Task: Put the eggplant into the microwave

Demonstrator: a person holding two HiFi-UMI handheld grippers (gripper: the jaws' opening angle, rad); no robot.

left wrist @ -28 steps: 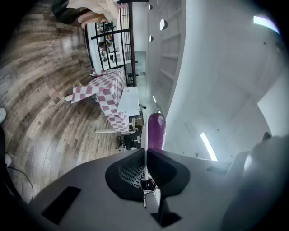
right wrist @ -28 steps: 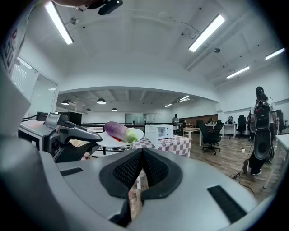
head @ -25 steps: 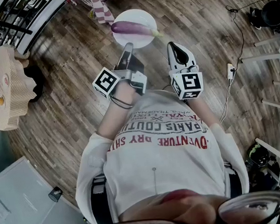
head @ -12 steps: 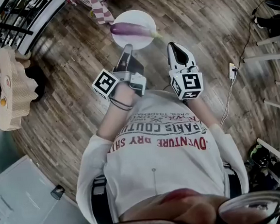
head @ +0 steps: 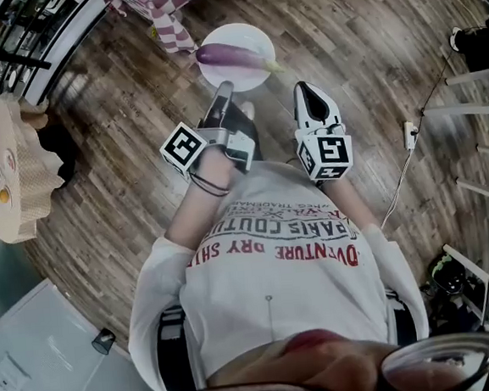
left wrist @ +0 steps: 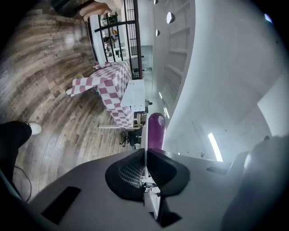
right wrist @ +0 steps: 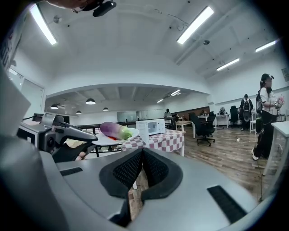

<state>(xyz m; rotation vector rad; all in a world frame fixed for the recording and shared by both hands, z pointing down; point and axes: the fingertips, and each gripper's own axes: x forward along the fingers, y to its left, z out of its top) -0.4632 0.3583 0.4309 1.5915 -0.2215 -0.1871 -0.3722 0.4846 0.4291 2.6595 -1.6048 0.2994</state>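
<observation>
A purple eggplant (head: 231, 56) with a green stem lies on a white plate (head: 254, 37), carried above the wooden floor. My left gripper (head: 224, 89) is shut on the plate's near rim. In the left gripper view the plate (left wrist: 145, 135) shows edge-on between the pads, with the eggplant (left wrist: 156, 131) just beyond. My right gripper (head: 302, 88) travels beside it, shut with nothing in it (right wrist: 142, 151). In the right gripper view the white microwave (right wrist: 152, 127) stands ahead on a checkered table (right wrist: 165, 139), with the plate and eggplant (right wrist: 114, 130) to the left.
The checkered tablecloth (head: 161, 15) hangs at the top of the head view. A wavy wooden piece (head: 17, 168) stands at the left. A power strip with a cable (head: 409, 133) lies on the floor at the right. Office chairs (right wrist: 203, 128) and people stand farther off.
Both grippers and the plate with the eggplant have moved forward over the floor. The checkered table has come nearer at the top of the head view. Both grippers stay shut.
</observation>
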